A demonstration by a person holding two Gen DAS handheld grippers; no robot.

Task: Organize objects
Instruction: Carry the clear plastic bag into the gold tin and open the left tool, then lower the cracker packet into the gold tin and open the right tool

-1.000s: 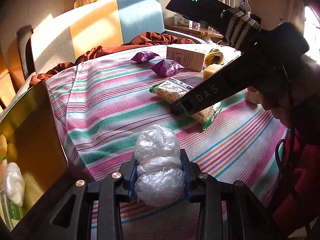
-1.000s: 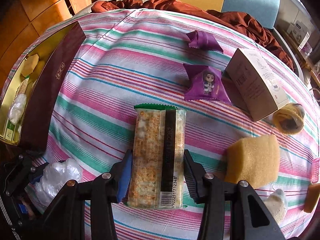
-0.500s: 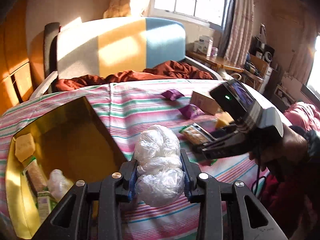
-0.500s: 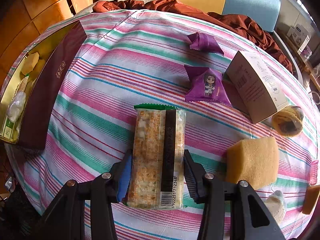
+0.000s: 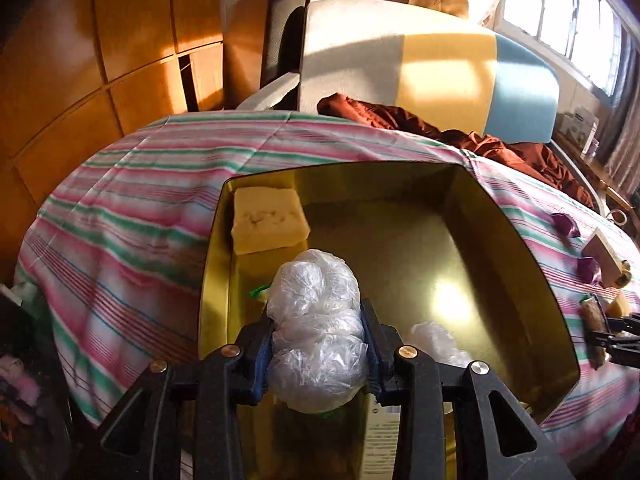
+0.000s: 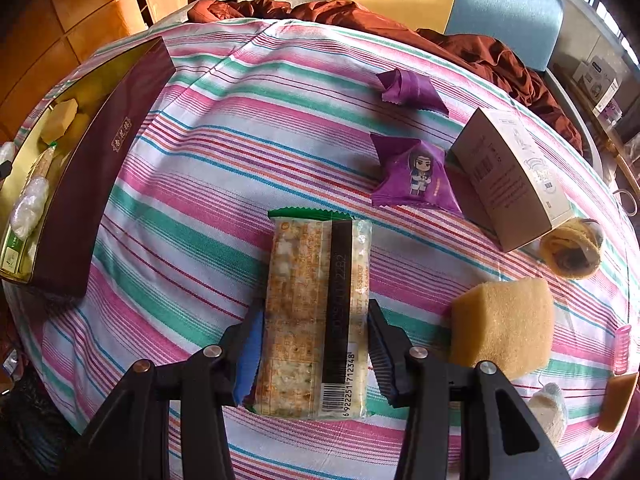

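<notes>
Left gripper (image 5: 318,354) pinching crumpled clear plastic bag bundle (image 5: 316,332), held over open gold-lined rectangular box (image 5: 520,240). Right gripper (image 6: 312,344) clamped on long cracker packet with green end (image 6: 316,312), which lies flat on pink-green striped tablecloth (image 6: 192,184). Room: orange wood panel wall (image 5: 100,48), yellow-blue chair back (image 5: 460,76), sunlit window (image 5: 560,12).

Barcode digits "6 922251 712348" on the cracker packet (image 6: 316,316); maroon box (image 6: 100,168) characters and carton (image 6: 516,176) print illegible.
</notes>
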